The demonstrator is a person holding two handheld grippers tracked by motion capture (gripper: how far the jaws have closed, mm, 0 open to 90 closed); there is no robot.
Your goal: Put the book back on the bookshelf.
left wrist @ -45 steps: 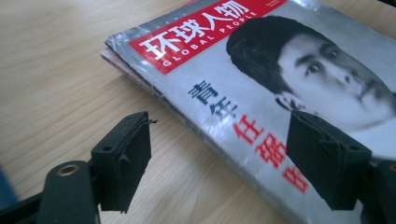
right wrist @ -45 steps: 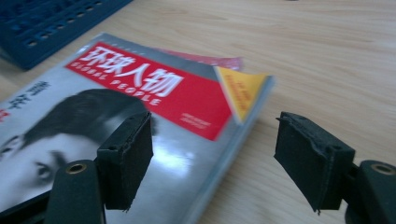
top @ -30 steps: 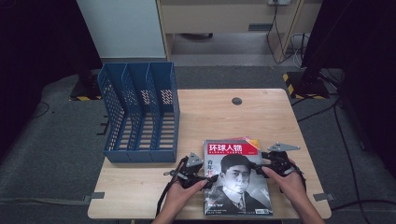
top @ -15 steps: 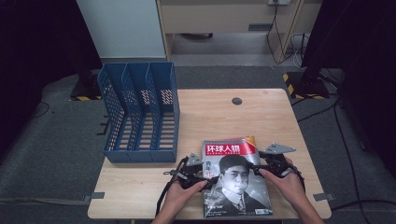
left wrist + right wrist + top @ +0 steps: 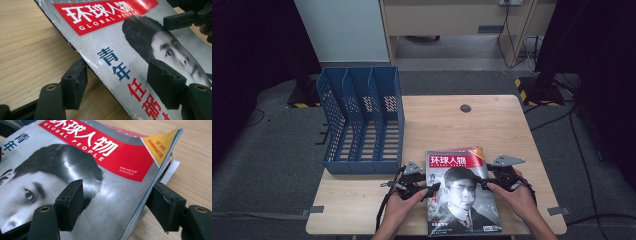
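Pale wood makes up the table (image 5: 492, 125), which stands on grey carpet with dark cables trailing over it and a light cabinet behind. Far beyond the left gripper (image 5: 428, 190), toward the table's back left, sits a blue three-slot file rack (image 5: 362, 125); a small dark round grommet (image 5: 465, 108) lies well ahead of both tools.

Between the two tools lies the magazine (image 5: 462, 192), cover up, red title band at its far end. The left gripper is wide open, its jaws straddling the magazine's left edge: one pad sits on the bare wood just beside that edge, the other over the cover, and neither clearly presses the paper. The right gripper (image 5: 485, 183) is likewise spread wide across the right edge, one pad over the printed face, the other outside the page block near the table; whether either pad touches cannot be told.

From above, both hands and the whole layout are visible. The left gripper view adds blue and red characters along the cover and the worn, scuffed spine. The right gripper view adds the fanned page edges, a yellow corner flap (image 5: 162, 145), and a second sheet (image 5: 171, 170) poking out underneath.
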